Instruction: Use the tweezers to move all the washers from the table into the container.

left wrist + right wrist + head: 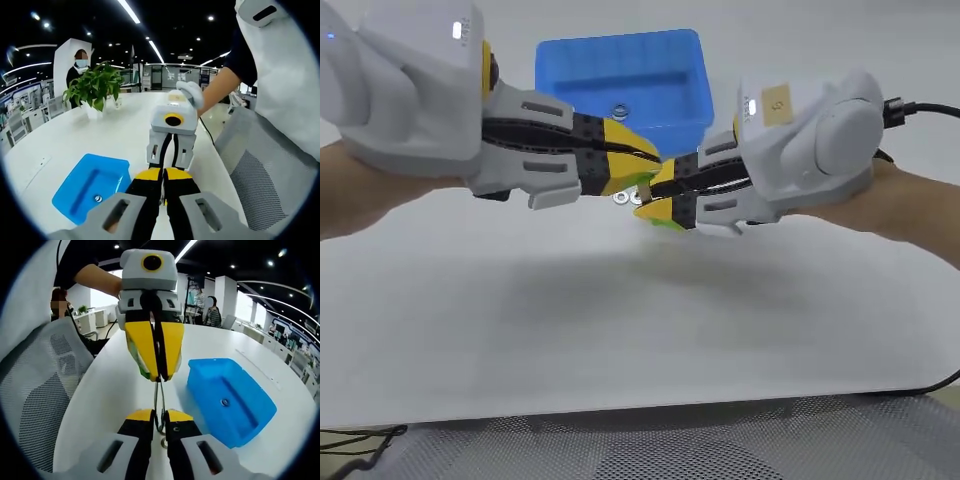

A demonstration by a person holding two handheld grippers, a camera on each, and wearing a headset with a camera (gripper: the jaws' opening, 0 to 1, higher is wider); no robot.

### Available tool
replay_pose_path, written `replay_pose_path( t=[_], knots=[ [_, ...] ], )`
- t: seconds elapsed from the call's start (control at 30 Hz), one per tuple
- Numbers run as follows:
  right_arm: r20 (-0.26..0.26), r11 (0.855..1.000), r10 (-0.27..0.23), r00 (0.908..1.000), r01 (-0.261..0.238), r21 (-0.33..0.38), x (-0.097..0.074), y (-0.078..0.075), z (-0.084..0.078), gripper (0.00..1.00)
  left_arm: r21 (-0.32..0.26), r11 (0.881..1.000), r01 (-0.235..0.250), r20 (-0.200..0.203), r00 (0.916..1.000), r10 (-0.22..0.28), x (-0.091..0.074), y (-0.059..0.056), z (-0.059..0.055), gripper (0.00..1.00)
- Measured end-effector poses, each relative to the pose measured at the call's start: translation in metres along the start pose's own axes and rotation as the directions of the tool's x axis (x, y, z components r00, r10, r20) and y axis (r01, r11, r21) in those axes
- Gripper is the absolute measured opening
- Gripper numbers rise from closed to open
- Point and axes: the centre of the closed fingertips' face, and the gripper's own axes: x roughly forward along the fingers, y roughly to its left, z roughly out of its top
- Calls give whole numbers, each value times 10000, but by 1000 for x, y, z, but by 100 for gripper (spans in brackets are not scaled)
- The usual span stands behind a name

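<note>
The container (620,75) is bright blue and the table (620,330) plain white. The left hand-held gripper (652,157) and the right hand-held gripper (655,197) each have a white body and black jaws tipped yellow. The washers (622,197) and tweezers (159,400) are silvery. The chair (265,170) is grey mesh and the plant (95,87) green.

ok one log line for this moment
left gripper: shut on tweezers | right gripper: jaws around tweezers, grip unclear | washers on table | one washer in container
</note>
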Motion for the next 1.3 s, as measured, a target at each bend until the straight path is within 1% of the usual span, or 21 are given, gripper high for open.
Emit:
replay_pose_path(
  t=[0.1,0.2,0.33,0.4,0.47,0.53,0.63,0.7,0.87,0.9,0.93,0.97,1.0,1.03,1.07,1.1,1.17,1.2,1.23,1.27,1.3],
  knots=[
    [35,10000,3,10000,-3,54,1,1,1,9,-19,9999,-117,-98,9999,116,-3,0,-1,5],
    [109,9999,-6,9999,5,107,1,3,2,9,-127,9995,-282,-118,9995,280,-7,1,-1,6],
    [186,9997,-114,9998,110,199,0,2,4,9,-318,9973,-658,115,9977,662,-17,5,6,6],
    [240,9996,-159,9996,153,228,-2,1,6,9,-292,9960,-842,120,9963,846,-20,6,8,7],
    [271,9995,-224,9994,218,207,-3,0,9,9,-244,9941,-1052,76,9944,1054,-28,10,5,8],
    [308,9994,-257,9992,250,228,-4,-2,11,9,-314,9919,-1227,153,9923,1232,-34,13,5,10],
    [381,9994,-300,9988,293,190,-6,-2,15,9,-385,9865,-1589,314,9866,1601,-45,17,6,12],
    [409,9994,-319,9987,312,179,-7,-2,18,9,-414,9841,-1729,327,9841,1743,-49,18,5,14],
    [424,9993,-352,9985,348,117,-10,-3,22,9,-568,9777,-2022,348,9783,2043,-60,19,3,15],
    [414,9993,-369,9985,365,85,-10,-3,23,9,-577,9736,-2211,388,9739,2234,-63,21,3,17],
    [422,9993,-367,9984,364,79,-12,-2,24,9,-657,9709,-2302,399,9716,2331,-65,21,3,18],
    [438,9993,-383,9983,381,53,-14,-2,26,9,-697,9689,-2376,377,9699,2405,-66,21,3,20],
    [448,9992,-404,9982,403,34,-15,-2,28,9,-768,9648,-2517,333,9664,2547,-69,22,1,23],
    [483,9990,-446,9978,446,2,-17,-3,30,9,-805,9632,-2565,279,9654,2594,-71,21,0,25],
    [511,9988,-482,9975,484,-24,-19,-4,32,9,-884,9584,-2715,172,9616,2740,-74,22,-3,26],
    [541,9986,-514,9972,518,-47,-20,-5,34,9,-969,9566,-2749,82,9608,2770,-76,21,-5,28],
    [610,9979,-622,9962,630,-123,-24,-8,40,9,-938,9502,-2973,-146,9547,2972,-80,20,-10,31],
    [633,9977,-651,9959,661,-145,-25,-9,42,9,-976,9487,-3008,-185,9536,3005,-81,19,-11,34],
    [677,9972,-713,9952,727,-187,-27,-11,46,9,-1094,9467,-3029,-175,9529,3028,-86,21,-14,36],
    [709,9968,-758,9946,774,-212,-29,-12,48,9,-1125,9427,-3141,-222,9493,3137,-89,22,-17,37],
    [752,9962,-820,9938,840,-244,-31,-14,51,9,-1059,9407,-3222,-301,9466,3209,-86,17,-14,38]
  ],
)
